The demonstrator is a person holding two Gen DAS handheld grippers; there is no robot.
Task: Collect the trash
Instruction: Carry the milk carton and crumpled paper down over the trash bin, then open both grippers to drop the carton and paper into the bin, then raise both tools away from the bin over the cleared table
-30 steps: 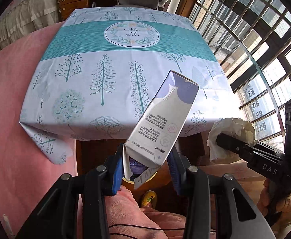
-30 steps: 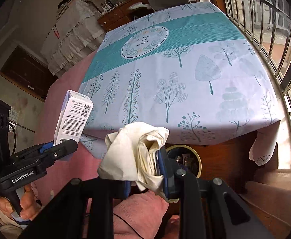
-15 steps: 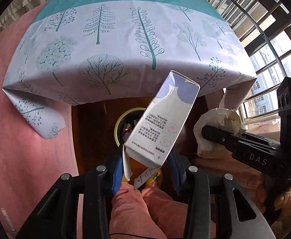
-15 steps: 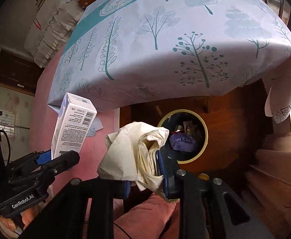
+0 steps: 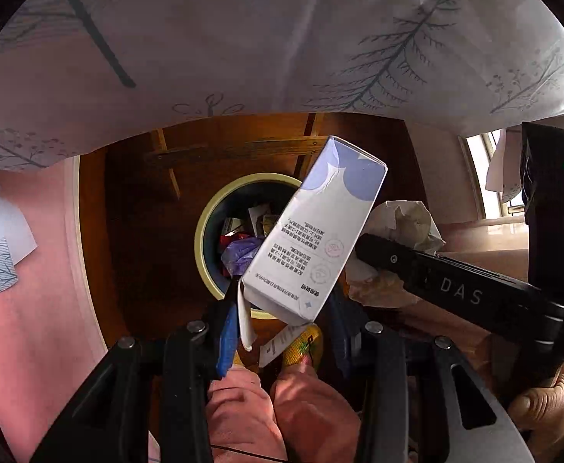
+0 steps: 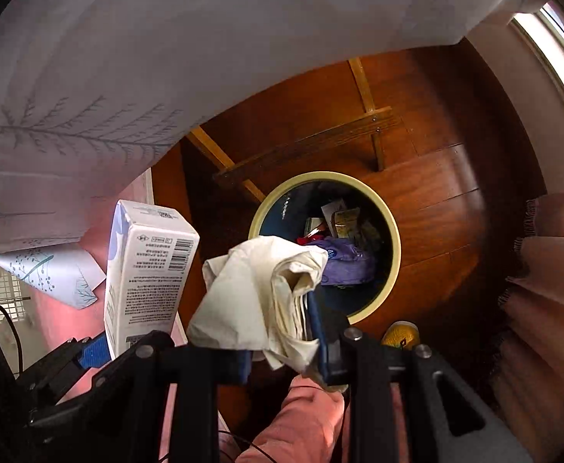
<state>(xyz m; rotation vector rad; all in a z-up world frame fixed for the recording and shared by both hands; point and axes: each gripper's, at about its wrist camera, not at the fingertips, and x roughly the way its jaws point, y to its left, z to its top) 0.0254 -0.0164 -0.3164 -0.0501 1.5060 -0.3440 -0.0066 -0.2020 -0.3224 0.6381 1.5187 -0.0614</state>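
Observation:
A round bin with a cream rim (image 5: pixel 201 239) (image 6: pixel 396 254) stands on the wooden floor under the table, holding several wrappers and a purple bag. My left gripper (image 5: pixel 282 299) is shut on a white and purple carton (image 5: pixel 313 239), which tilts over the bin's near right rim. To its right, my right gripper (image 6: pixel 280 328) points down at the bin's near left rim. Its jaws are opening, with a crumpled cream paper (image 6: pixel 259 293) still between the pads. The carton (image 6: pixel 147 270) shows at the left of the right wrist view, and the paper (image 5: pixel 401 220) behind the carton in the left wrist view.
The tree-print tablecloth (image 5: pixel 282 38) hangs over the top of both views. Wooden table braces (image 6: pixel 305 142) cross the floor behind the bin. A person's knees in pink trousers (image 5: pixel 282 413) and a yellow slipper (image 6: pixel 399 333) lie just below the bin. A hand (image 5: pixel 544 405) holds the right gripper's handle.
Both grippers have dropped from above the tabletop to below its edge and tipped downward. The bin has come into full view and grown large. Carton and paper stay between their jaws.

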